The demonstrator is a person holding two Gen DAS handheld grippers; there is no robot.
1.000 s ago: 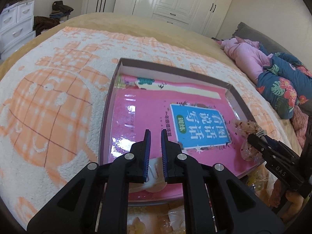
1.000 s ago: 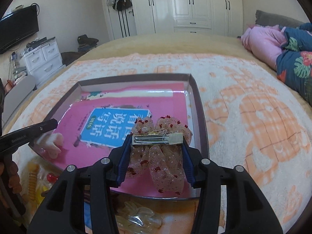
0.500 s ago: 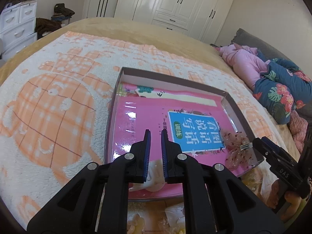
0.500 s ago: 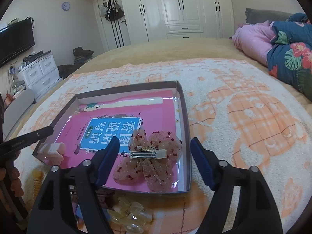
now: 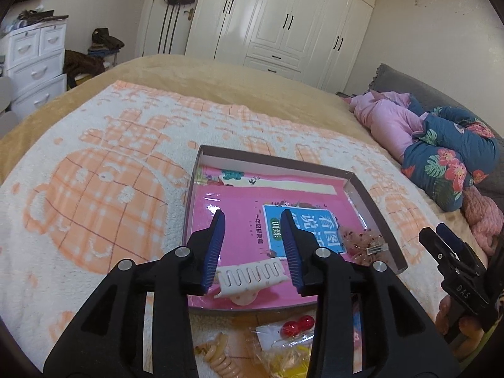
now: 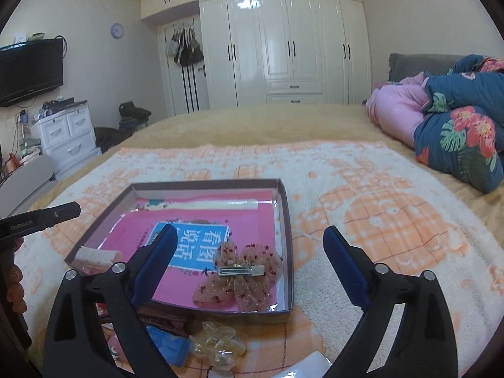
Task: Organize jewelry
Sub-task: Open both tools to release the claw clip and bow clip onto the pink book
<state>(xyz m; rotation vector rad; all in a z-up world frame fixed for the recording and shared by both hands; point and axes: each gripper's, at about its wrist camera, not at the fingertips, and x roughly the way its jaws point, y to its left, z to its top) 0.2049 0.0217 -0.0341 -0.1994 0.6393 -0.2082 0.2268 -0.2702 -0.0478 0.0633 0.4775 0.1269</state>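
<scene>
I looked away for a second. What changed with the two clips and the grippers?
The right gripper let go of the pink bow clip, now lying in the box; its jaws are opening. The left gripper is opening off the white claw clip. The box and book stayed put.

Right gripper (image 6: 249, 245) jaws are opening wide, releasing the pink bow clip (image 6: 239, 275), which is now lying in the tray (image 6: 288, 220). Left gripper (image 5: 252, 231) jaws are opening off the white claw clip (image 5: 250, 278), now resting at the tray's near edge. Both grippers are lifting away.
</scene>
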